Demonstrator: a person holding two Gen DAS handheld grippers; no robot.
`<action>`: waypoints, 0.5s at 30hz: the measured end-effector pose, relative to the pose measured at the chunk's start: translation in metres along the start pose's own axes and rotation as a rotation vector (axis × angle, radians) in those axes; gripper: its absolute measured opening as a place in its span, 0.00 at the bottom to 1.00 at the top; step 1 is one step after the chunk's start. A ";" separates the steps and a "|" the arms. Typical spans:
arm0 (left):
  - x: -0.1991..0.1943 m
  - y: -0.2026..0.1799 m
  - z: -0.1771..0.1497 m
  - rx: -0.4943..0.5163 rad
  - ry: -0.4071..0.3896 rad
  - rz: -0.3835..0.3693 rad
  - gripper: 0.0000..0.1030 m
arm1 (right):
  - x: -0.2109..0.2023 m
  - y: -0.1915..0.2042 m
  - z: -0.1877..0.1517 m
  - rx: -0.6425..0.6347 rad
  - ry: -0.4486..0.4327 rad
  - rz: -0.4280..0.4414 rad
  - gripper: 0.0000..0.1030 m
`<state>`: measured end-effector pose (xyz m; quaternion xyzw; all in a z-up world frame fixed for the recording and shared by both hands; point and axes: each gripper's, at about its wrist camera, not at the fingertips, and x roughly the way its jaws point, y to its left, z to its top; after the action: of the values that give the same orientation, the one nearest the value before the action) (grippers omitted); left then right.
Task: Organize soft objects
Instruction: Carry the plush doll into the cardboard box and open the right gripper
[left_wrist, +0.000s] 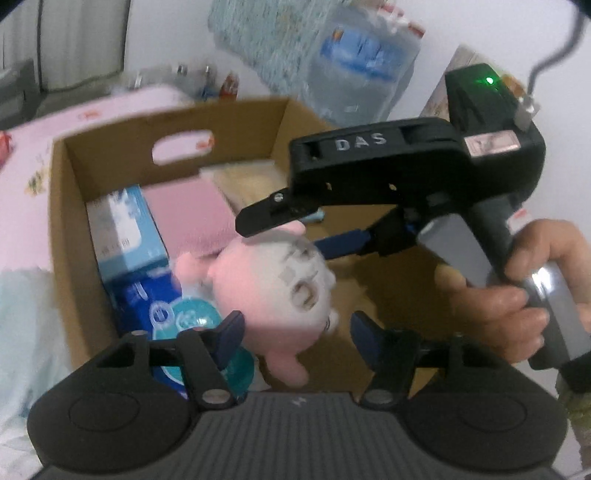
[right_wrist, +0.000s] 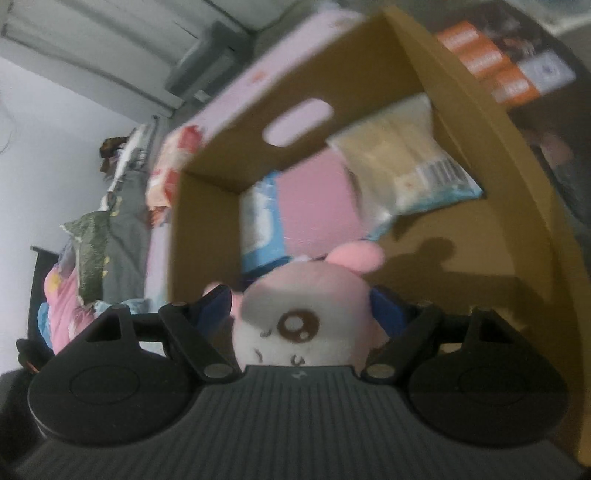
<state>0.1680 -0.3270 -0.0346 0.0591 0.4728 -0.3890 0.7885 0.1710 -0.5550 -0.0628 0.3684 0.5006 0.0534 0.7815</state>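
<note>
Pink plush toy (right_wrist: 306, 314) hangs over the cardboard box (left_wrist: 62, 206), pinched between the right gripper's (right_wrist: 301, 306) jaws; left gripper (left_wrist: 295, 332) hovers empty, half-spread. Placing step: lower, then let go beside the tissue packs (left_wrist: 125, 229).

Home bedroom | pink printed bedsheet (left_wrist: 110, 110) | rumpled quilts (right_wrist: 66, 295) piled bedside | curtains (left_wrist: 74, 40) | cardboard box (right_wrist: 424, 74) atop bed

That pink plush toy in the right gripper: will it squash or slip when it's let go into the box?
The plush toy looks soft, bulging between the right gripper fingers, so it probably squashes and springs back. Its fuzzy fabric likely resists slipping. Being round, it may roll a little on landing in the cardboard box.
</note>
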 end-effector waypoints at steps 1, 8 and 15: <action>0.004 0.001 -0.001 -0.003 0.015 0.000 0.61 | 0.011 -0.001 0.002 0.012 0.010 -0.006 0.79; 0.007 0.004 0.001 0.004 0.013 0.028 0.61 | 0.037 -0.011 -0.002 0.003 0.029 -0.051 0.78; -0.027 0.007 0.002 0.020 -0.069 0.038 0.64 | 0.020 0.006 -0.001 -0.033 -0.043 -0.056 0.79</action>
<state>0.1671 -0.3085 -0.0142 0.0623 0.4405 -0.3805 0.8108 0.1816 -0.5411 -0.0744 0.3421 0.4931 0.0318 0.7993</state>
